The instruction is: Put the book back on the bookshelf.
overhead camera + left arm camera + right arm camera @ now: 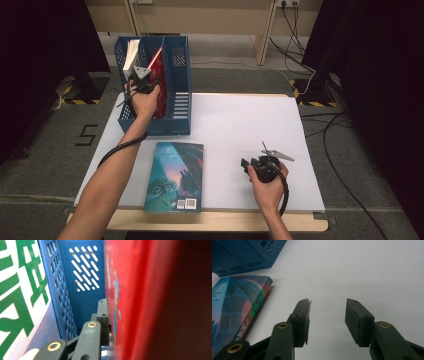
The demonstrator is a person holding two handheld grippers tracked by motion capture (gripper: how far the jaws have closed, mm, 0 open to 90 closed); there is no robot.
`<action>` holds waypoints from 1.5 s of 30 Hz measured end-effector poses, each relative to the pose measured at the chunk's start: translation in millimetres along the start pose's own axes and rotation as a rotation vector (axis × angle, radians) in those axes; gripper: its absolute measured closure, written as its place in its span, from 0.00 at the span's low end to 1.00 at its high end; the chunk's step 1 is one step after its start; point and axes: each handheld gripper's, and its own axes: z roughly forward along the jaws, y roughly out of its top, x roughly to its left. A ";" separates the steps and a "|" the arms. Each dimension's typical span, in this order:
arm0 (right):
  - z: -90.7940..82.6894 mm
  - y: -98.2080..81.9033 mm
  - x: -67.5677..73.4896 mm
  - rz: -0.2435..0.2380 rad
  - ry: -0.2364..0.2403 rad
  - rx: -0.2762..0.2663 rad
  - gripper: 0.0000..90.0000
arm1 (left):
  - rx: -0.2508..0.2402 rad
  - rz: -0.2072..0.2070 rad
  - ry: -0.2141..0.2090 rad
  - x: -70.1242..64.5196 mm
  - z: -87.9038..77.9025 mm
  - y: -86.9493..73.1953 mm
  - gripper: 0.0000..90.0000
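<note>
A blue three-slot file rack stands at the table's far left. My left gripper reaches into its middle slot and is shut on a red book that stands upright there. In the left gripper view one black finger lies flat against the red cover; the other finger is hidden behind the book. A book with a blue-green illustrated cover lies flat near the front edge. To its right my right gripper rests low over the white table, open, with nothing in it.
A white book with green print stands in the rack's left slot. The rack's right slot shows its perforated wall. The white tabletop spreads out to the right of the rack. Cables lie on the floor at the right.
</note>
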 end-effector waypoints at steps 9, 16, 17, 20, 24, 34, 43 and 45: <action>0.5 -1.0 0.2 0.001 0.001 0.007 0.61 | -0.015 0.000 -0.010 0.9 -5.9 -2.6 0.83; 1.0 -1.1 1.8 -0.007 0.002 0.005 0.61 | -0.027 -0.020 -0.036 -0.2 -20.5 -1.1 0.75; 1.0 -1.1 2.0 -0.007 0.002 0.005 0.61 | -0.026 -0.023 -0.039 -0.9 -24.0 -2.0 0.75; 1.0 -1.2 2.2 -0.006 0.004 0.008 0.61 | -0.027 -0.021 -0.044 -2.9 -32.1 -5.1 0.71; 1.3 -1.5 3.5 -0.005 0.004 0.011 0.61 | -0.031 -0.024 -0.050 -2.5 -40.1 -7.9 0.70; 2.6 -2.5 5.3 -0.009 0.005 0.014 0.60 | -0.018 -0.031 -0.043 2.4 -44.3 -9.9 0.81; 2.7 -2.7 4.4 -0.006 0.001 0.017 0.60 | 0.008 -0.034 0.013 -2.8 -39.1 -5.6 0.87; 2.7 -2.6 4.6 -0.010 0.003 0.016 0.60 | 0.011 -0.033 0.018 -4.0 -37.3 -4.6 0.87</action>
